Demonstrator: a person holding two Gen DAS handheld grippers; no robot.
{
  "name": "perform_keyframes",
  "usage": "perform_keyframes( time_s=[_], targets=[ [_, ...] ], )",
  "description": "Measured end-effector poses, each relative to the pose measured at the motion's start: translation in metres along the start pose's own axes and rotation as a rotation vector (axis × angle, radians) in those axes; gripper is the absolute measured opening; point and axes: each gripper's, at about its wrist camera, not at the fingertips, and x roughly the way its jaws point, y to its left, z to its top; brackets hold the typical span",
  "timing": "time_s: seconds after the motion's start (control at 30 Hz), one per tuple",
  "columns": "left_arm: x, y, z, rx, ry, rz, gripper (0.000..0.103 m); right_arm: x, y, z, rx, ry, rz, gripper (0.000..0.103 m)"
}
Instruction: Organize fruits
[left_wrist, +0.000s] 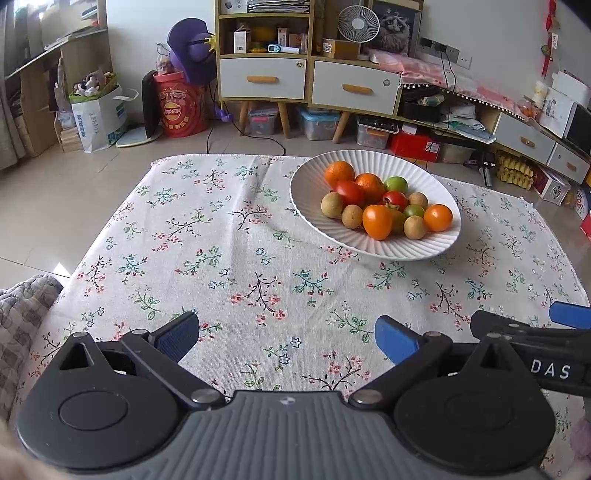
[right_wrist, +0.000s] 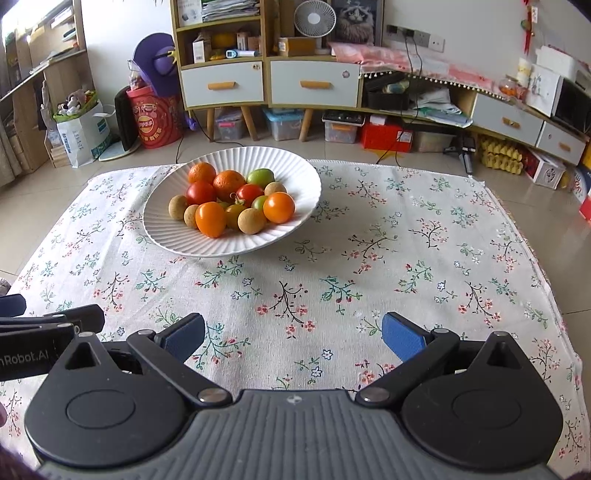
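Note:
A white ribbed bowl (left_wrist: 314, 206) (right_wrist: 295, 173) stands on the far half of the flowered tablecloth (left_wrist: 221, 258) (right_wrist: 406, 240). It holds several fruits: oranges (left_wrist: 339, 172) (right_wrist: 229, 183), red tomatoes (left_wrist: 349, 192) (right_wrist: 200, 192), orange tomatoes (left_wrist: 376, 221) (right_wrist: 210, 219), green ones (left_wrist: 396, 183) (right_wrist: 260, 177) and brown longans (left_wrist: 331, 205) (right_wrist: 251, 220). My left gripper (left_wrist: 287, 341) hovers open over the near cloth, nothing between its blue pads. My right gripper (right_wrist: 293, 339) is likewise open and empty, beside the left one; part of it shows at the right edge (left_wrist: 532, 343).
The table's far edge drops to a tiled floor (left_wrist: 55, 192). Beyond stand cabinets with drawers (left_wrist: 306, 83) (right_wrist: 269, 83), storage boxes, a red bucket (left_wrist: 181, 105) and a paper bag. A quilted cloth (left_wrist: 22, 317) lies at the near left.

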Motion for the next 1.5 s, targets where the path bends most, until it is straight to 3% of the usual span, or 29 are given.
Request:
perform_keyframes(
  time_s=[1.5],
  targets=[
    [-0.0026, 0.0021, 0.002, 0.007, -0.005, -0.006, 0.103, 0.0015, 0.0023, 0.0014, -0.016, 0.01, -0.003, 0.102]
  ],
)
